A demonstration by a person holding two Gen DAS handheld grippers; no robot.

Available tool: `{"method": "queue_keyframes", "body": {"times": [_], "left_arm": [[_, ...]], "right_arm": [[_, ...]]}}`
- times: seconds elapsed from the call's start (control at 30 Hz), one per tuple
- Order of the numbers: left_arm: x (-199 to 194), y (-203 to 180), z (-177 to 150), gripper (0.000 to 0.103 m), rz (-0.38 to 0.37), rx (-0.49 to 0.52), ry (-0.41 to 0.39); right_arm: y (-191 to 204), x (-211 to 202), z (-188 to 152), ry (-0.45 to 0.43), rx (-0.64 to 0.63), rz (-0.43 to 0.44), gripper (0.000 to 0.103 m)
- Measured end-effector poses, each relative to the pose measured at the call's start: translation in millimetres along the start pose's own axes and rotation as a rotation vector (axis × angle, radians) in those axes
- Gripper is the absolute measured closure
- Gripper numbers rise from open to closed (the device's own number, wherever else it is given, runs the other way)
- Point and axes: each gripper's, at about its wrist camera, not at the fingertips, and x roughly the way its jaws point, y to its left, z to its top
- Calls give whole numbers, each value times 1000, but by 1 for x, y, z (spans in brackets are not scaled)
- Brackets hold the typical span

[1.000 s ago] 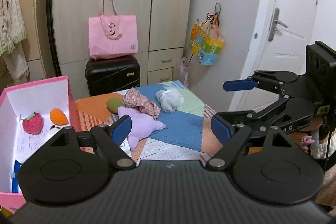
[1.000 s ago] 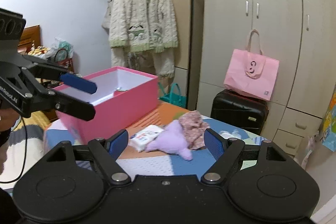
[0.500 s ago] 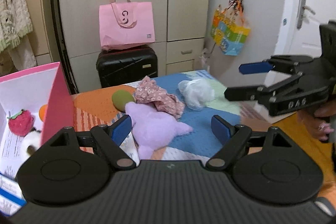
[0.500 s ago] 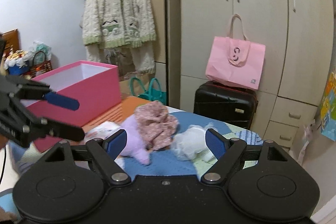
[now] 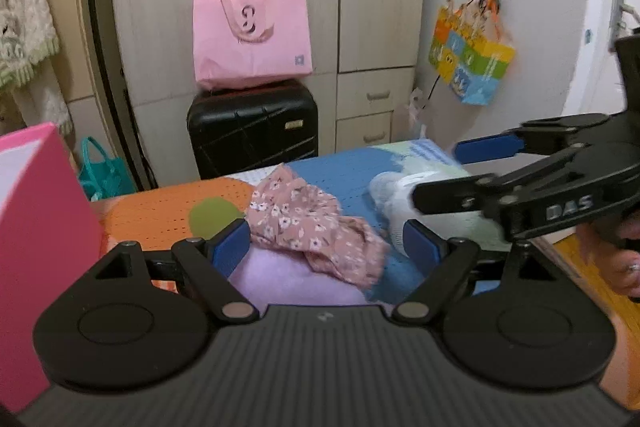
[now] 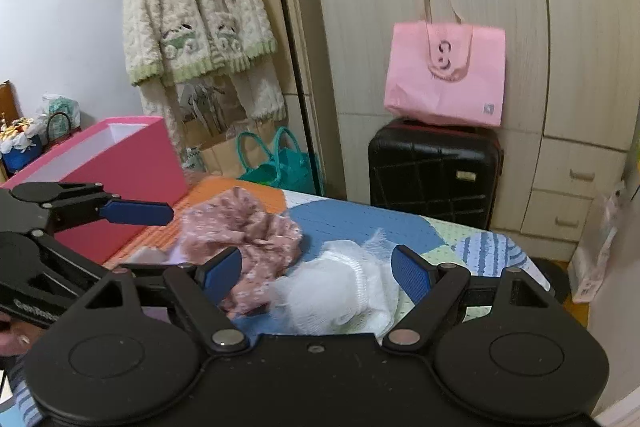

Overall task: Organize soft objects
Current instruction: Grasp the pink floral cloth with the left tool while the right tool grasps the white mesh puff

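Note:
On the patchwork mat [image 5: 344, 167] lie a lilac plush toy [image 5: 280, 279], a pink floral cloth [image 5: 308, 223] over it, a green soft ball [image 5: 212, 217] and a white mesh puff [image 5: 396, 203]. My left gripper [image 5: 326, 247] is open, low over the plush and floral cloth. My right gripper [image 6: 318, 271] is open, with the white puff [image 6: 340, 291] between its fingers and the floral cloth [image 6: 244, 231] at its left finger. Each gripper shows in the other's view, open. The pink box [image 6: 120, 163] stands at the left.
A black suitcase [image 5: 252, 131] with a pink tote bag [image 5: 252, 35] stands behind the mat against the wardrobe. A teal bag [image 6: 280, 163] sits on the floor. A cream cardigan [image 6: 192, 11] hangs at the back left. A colourful bag [image 5: 468, 63] hangs at the right.
Both grippers have moved forward and down toward the pile. The left now sits over the plush and cloth; the right has swung right and closed in on the white puff. Both stay open.

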Motion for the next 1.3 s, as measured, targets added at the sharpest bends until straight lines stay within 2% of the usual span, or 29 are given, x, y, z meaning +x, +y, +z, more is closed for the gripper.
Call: {"method": "queue_keyframes", "body": {"times": [0.07, 0.13, 0.23, 0.4, 0.53, 0.63, 0.73, 0.77, 0.9, 0.97, 1.13, 1.3], "left_arm": [[6, 5, 0, 20, 9, -41, 2], [8, 6, 2, 20, -26, -47, -14], [10, 0, 3, 20, -4, -4, -30], [16, -19, -4, 26, 34, 107, -39], [26, -31, -7, 50, 61, 174, 10], [32, -35, -10, 64, 62, 188, 35], [34, -33, -10, 78, 49, 166, 45], [34, -31, -11, 83, 35, 148, 50], [34, -24, -10, 89, 0, 94, 42], [32, -22, -11, 90, -8, 79, 29], [23, -21, -11, 90, -41, 58, -9], [8, -24, -10, 90, -62, 49, -52]], "right_arm": [[-8, 6, 0, 10, 21, -8, 17], [-19, 7, 0, 12, 70, 26, 17], [-30, 12, 0, 20, 114, 67, 17], [-33, 24, -4, 48, 112, 87, 18], [-27, 28, -10, 64, 76, 80, 18], [-25, 28, -14, 66, 44, 72, 19], [-24, 28, -18, 69, 28, 72, 28], [-25, 29, -18, 71, 26, 75, 34], [-24, 28, -21, 74, 12, 84, 50], [-23, 26, -22, 77, 8, 82, 54], [-14, 15, -22, 47, -16, 27, 56], [-10, 4, -23, 43, -14, 13, 56]]}}
